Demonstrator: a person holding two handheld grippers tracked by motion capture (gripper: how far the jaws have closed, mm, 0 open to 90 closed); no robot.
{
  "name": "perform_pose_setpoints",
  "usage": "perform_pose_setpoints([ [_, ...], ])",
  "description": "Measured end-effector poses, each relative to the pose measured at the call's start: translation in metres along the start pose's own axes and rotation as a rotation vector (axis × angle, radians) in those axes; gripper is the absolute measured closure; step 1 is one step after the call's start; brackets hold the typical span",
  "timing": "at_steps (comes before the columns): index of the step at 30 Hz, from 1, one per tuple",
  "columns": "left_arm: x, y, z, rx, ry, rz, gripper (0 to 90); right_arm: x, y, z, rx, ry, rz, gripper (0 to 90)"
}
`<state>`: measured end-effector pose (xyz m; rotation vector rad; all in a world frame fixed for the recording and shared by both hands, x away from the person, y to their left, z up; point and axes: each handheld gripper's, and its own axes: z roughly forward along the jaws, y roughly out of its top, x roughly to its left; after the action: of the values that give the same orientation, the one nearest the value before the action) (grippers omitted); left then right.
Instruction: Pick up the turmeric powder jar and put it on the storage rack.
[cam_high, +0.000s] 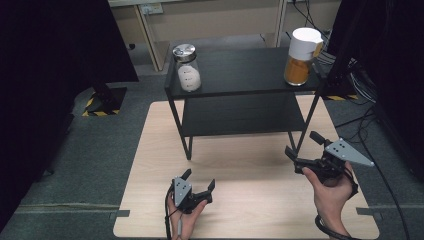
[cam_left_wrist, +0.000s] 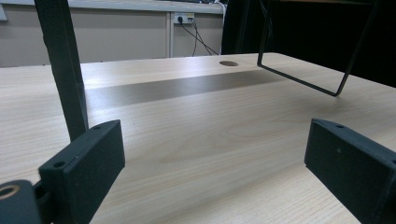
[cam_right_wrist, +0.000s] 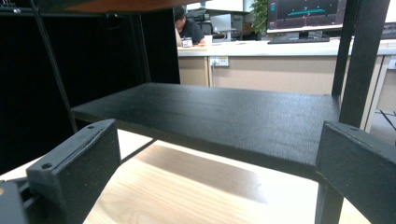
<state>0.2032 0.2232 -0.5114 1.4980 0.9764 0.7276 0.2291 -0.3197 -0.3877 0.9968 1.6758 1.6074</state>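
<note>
Two tools are held low over the wooden tabletop (cam_high: 150, 150), each with its jaws spread wide and nothing between them: the left tool (cam_high: 199, 179) near the front edge, the right tool (cam_high: 303, 145) just beside the black two-tier shelf (cam_high: 240, 70). Two jars are carried on the top tier, well apart: a white-filled glass jar (cam_high: 187, 68) at its left and an orange-filled jar (cam_high: 302, 49) at its right.

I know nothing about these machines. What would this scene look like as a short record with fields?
Surface: light wooden table
Furniture: black two-tier shelf standing on the table
Shelf top, left: glass jar with metal lid, white contents
Shelf top, right: jar with white lid, orange contents
Lower tier: bare
Left gripper: hand-held, jaws open, holding nothing
Right gripper: hand-held, jaws open, holding nothing, near the shelf's right front leg
</note>
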Motion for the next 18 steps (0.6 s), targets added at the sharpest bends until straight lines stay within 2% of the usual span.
perform_pose_setpoints([
  [18, 0.000, 0.000, 0.000, -0.001, 0.000, -0.001, 4.6, -0.002, -0.026, -0.002, 0.035, 0.002, 0.027, 0.3],
])
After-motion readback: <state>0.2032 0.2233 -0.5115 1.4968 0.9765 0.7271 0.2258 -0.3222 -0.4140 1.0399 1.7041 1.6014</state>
